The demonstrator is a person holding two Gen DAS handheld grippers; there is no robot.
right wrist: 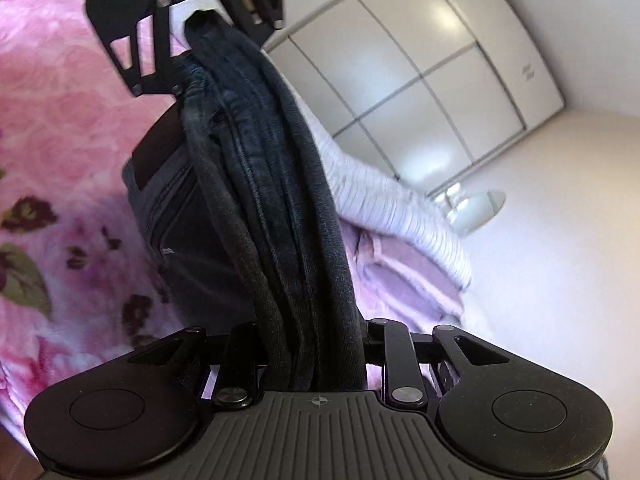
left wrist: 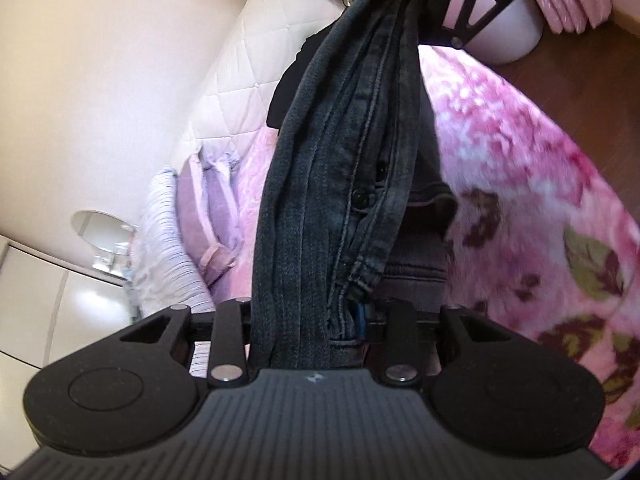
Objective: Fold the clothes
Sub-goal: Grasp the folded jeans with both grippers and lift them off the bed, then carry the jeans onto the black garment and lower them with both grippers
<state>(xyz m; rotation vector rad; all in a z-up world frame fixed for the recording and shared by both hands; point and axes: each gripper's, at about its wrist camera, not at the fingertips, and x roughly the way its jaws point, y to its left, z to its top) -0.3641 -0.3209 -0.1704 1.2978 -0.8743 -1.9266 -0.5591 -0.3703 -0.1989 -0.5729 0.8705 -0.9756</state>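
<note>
Jeans span both hand-held grippers (taut)

We see both views bright with soft, even indoor light. Glare patches sit on the glossy wardrobe doors, and the small round mirror shines pale. The pink floral blanket and the striped fabric smear with motion blur, while the dark jeans stay fairly sharp. Fisheye curvature bends the walls, and dark vignetting fills the corners.
</note>
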